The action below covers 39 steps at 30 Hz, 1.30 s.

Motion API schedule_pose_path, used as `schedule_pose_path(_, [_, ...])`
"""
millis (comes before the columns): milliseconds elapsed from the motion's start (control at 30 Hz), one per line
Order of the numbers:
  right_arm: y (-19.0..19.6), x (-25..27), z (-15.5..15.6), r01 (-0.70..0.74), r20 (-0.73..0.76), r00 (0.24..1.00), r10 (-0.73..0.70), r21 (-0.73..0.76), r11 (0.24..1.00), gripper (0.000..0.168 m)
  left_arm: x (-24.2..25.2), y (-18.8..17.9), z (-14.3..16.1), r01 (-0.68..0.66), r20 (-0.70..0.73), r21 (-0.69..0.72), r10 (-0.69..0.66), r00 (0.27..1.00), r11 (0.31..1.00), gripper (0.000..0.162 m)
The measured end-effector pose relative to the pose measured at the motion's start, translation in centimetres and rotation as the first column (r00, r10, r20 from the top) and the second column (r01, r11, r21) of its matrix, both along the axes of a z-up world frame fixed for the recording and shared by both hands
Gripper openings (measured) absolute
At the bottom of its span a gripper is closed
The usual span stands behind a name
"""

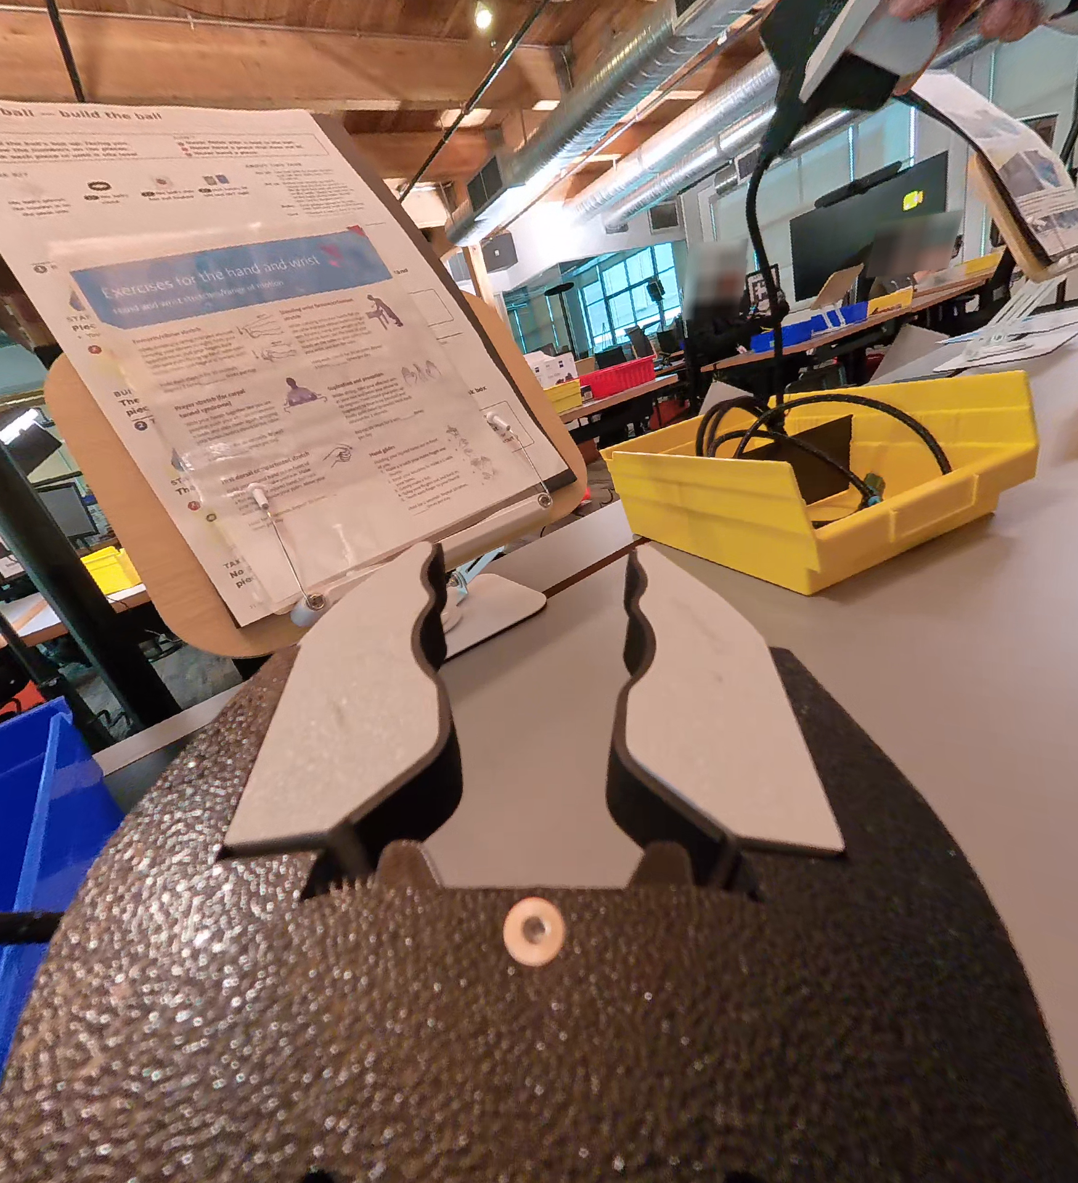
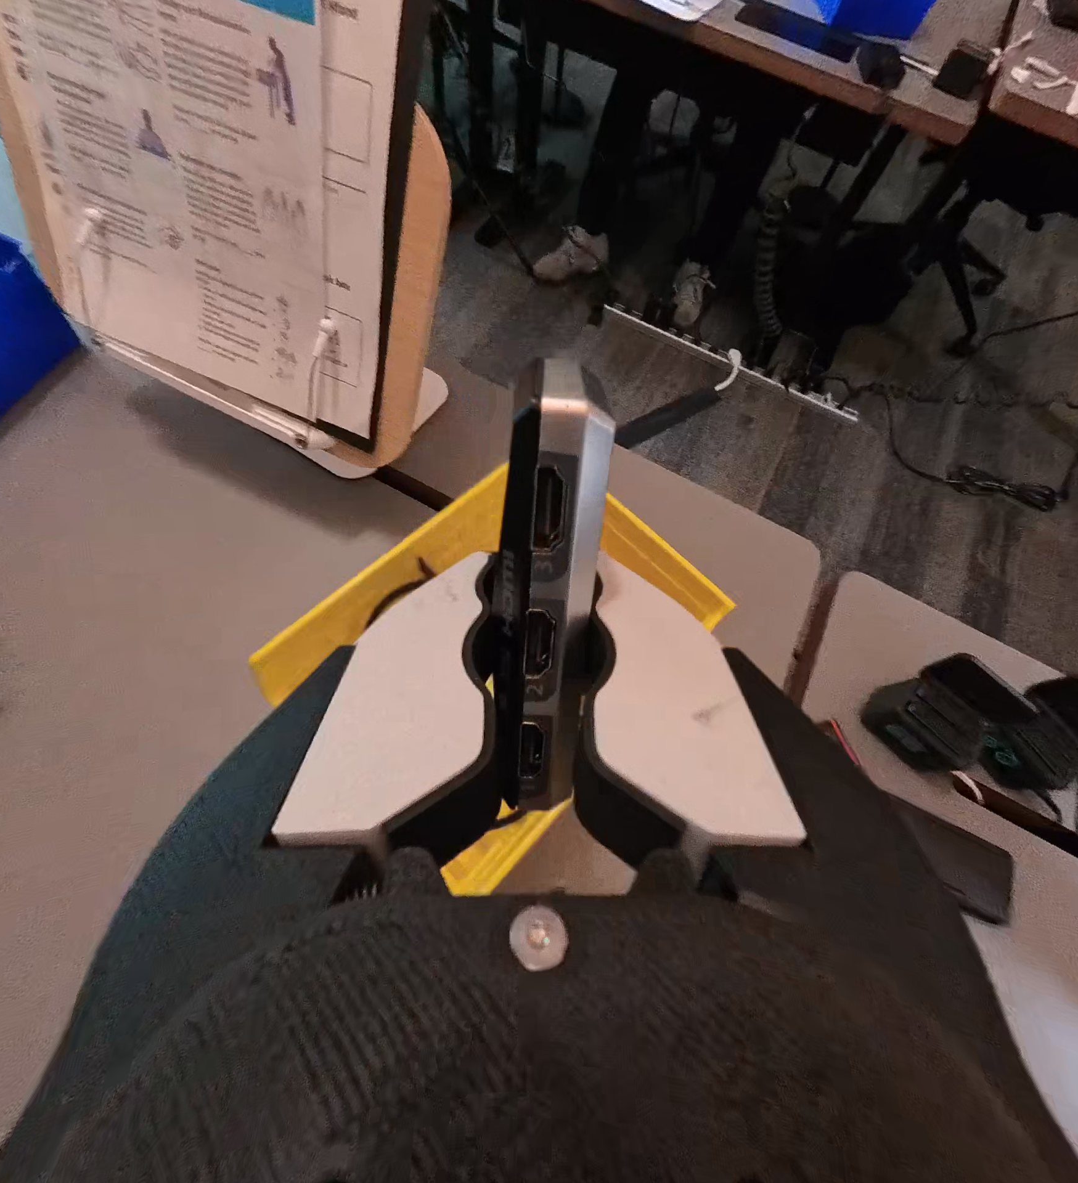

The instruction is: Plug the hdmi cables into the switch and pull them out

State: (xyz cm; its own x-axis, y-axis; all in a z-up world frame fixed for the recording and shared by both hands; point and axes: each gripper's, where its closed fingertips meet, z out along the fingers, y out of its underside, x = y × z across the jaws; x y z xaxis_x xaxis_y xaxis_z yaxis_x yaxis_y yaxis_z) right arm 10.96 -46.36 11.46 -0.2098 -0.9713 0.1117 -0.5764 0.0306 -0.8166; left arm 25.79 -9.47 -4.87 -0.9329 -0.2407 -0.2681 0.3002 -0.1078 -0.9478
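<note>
**Switch Lifted, Cables in the Bin**

The right gripper (image 2: 539,646) is clenched on the switch (image 2: 555,576), its 2 fingers pressing the flat faces. The switch stands on edge, its long axis running away from the gripper along the fingers. The narrow side carrying 3 ports in a row faces the right wrist camera; all 3 ports are empty. In the left wrist view the switch (image 1: 843,57) hangs high at the far right, above the bin (image 1: 747,512), with 1 black lead (image 1: 763,256) dropping from it into the bin. Which end that lead joins cannot be told.

The left gripper (image 1: 533,614) is released, jaws apart, with nothing between them. It sits low over the surface (image 1: 907,768), pointing far and slightly left toward the document stand (image 1: 305,384).

The cables (image 1: 811,442) lie coiled in the yellow bin, far and to the right of the left gripper. 1 connector (image 1: 872,483) shows near the bin's near wall.

Judgement: no plug is yet inserted, so the task is at an early stage. The left gripper is the free one and the nearer to the cables; the next move likely needs it to swing right to the bin, then align a plug with the row of ports. Risk: the coils may snag as a plug is lifted.
</note>
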Motion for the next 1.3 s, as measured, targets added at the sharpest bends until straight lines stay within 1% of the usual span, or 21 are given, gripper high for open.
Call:
schedule_pose_path(133, [-2.3, 0.9, -2.1, 0.022, -0.112, 0.993, -0.029, -0.065, 0.998, 0.023, -0.2, -0.4, -0.4, 0.014, -0.004, 0.022, -0.014, 1.000, 1.000, 0.053])
schedule_pose_path(167, [-2.9, 1.5, -2.8, 0.011, -0.149, 0.988, -0.028, -0.115, 0.993, 0.023, -0.3, -0.5, -0.6, 0.015, -0.002, 0.032, -0.015, 1.000, 0.999, 0.053])
schedule_pose_path(233, [-4.4, 2.4, -4.8, -0.072, -0.280, 0.960, -0.024, -0.329, 0.942, 0.023, -0.4, -0.7, -0.9, 0.018, 0.000, 0.054, -0.018, 1.000, 0.998, 0.053])
schedule_pose_path(300, [-5.4, 3.3, -8.1, -0.205, -0.451, 0.891, -0.043, -0.485, 0.850, 0.023, -0.5, -0.9, -1.4, 0.025, 0.002, 0.076, -0.025, 1.000, 0.997, 0.053])
schedule_pose_path(367, [-6.2, 4.4, -10.8, -0.333, -0.573, 0.813, -0.105, -0.605, 0.724, 0.023, -0.6, -1.1, -1.7, 0.032, 0.001, 0.093, -0.032, 0.999, 0.995, 0.053])
schedule_pose_path(467, [-5.5, 7.0, -14.5, -0.533, -0.668, 0.735, -0.116, -0.675, 0.510, 0.024, -0.5, -1.1, -2.1, 0.037, -0.015, 0.102, -0.036, 0.999, 0.994, 0.053])
schedule_pose_path(500, [-5.3, 7.6, -15.7, -0.575, -0.696, 0.708, -0.115, -0.664, 0.477, 0.024, -0.4, -1.1, -2.2, 0.041, -0.024, 0.100, -0.039, 0.999, 0.994, 0.053])
schedule_pose_path(567, [-4.9, 8.5, -17.6, -0.605, -0.729, 0.677, -0.101, -0.629, 0.487, 0.024, -0.3, -1.1, -2.3, 0.049, -0.047, 0.095, -0.045, 0.998, 0.994, 0.053])
schedule_pose_path(633, [-4.6, 9.6, -18.5, -0.611, -0.729, 0.680, -0.077, -0.622, 0.490, 0.025, -0.4, -1.2, -2.4, 0.061, -0.066, 0.095, -0.055, 0.996, 0.994, 0.053])
schedule_pose_path(733, [-3.8, 10.1, -20.6, -0.642, -0.781, 0.624, -0.022, -0.529, 0.555, 0.030, -0.6, -1.3, -2.4, 0.075, -0.070, 0.097, -0.068, 0.995, 0.992, 0.053])
schedule_pose_path(800, [-4.0, 9.8, -21.7, -0.649, -0.815, 0.578, -0.033, -0.484, 0.587, 0.035, -0.9, -1.4, -2.4, 0.089, -0.069, 0.101, -0.083, 0.994, 0.991, 0.053])
schedule_pose_path(833, [-4.3, 10.0, -21.7, -0.634, -0.808, 0.587, -0.046, -0.494, 0.595, 0.037, -1.1, -1.4, -2.3, 0.095, -0.067, 0.102, -0.088, 0.994, 0.990, 0.053])
schedule_pose_path(867, [-4.5, 10.2, -21.6, -0.598, -0.784, 0.619, -0.050, -0.512, 0.616, 0.041, -1.2, -1.5, -2.3, 0.097, -0.063, 0.105, -0.090, 0.994, 0.990, 0.053])
schedule_pose_path(933, [-4.5, 10.0, -21.9, -0.516, -0.758, 0.651, -0.038, -0.479, 0.710, 0.049, -1.4, -1.5, -2.2, 0.104, -0.053, 0.112, -0.099, 0.994, 0.988, 0.053])
schedule_pose_path(1000, [-4.2, 10.5, -21.6, -0.478, -0.714, 0.700, -0.012, -0.481, 0.735, 0.058, -1.6, -1.6, -2.3, 0.115, -0.058, 0.116, -0.109, 0.992, 0.987, 0.053])
schedule_pose_path(1067, [-3.1, 10.8, -21.1, -0.532, -0.697, 0.714, 0.067, -0.477, 0.700, 0.047, -1.7, -1.7, -2.4, 0.125, -0.065, 0.120, -0.118, 0.991, 0.985, 0.053])
schedule_pose_path(1133, [-2.6, 10.1, -21.3, -0.610, -0.744, 0.660, 0.106, -0.447, 0.655, 0.034, -1.7, -1.8, -2.6, 0.130, -0.072, 0.129, -0.121, 0.990, 0.983, 0.053])
schedule_pose_path(1200, [-2.5, 9.8, -21.6, -0.672, -0.779, 0.618, 0.104, -0.455, 0.585, 0.030, -1.8, -1.8, -2.7, 0.136, -0.078, 0.132, -0.127, 0.989, 0.982, 0.053])
schedule_pose_path(1233, [-3.3, 9.4, -21.5, -0.671, -0.801, 0.597, 0.040, -0.472, 0.572, 0.028, -1.8, -1.8, -2.7, 0.137, -0.078, 0.133, -0.127, 0.989, 0.982, 0.053])
schedule_pose_path(1267, [-4.5, 8.9, -21.2, -0.672, -0.827, 0.558, -0.067, -0.498, 0.548, 0.024, -1.8, -1.8, -2.8, 0.137, -0.078, 0.134, -0.128, 0.989, 0.982, 0.053])
schedule_pose_path(1300, [-5.3, 8.8, -20.7, -0.691, -0.837, 0.527, -0.149, -0.524, 0.498, 0.023, -1.8, -1.8, -2.8, 0.138, -0.078, 0.134, -0.128, 0.989, 0.981, 0.053])
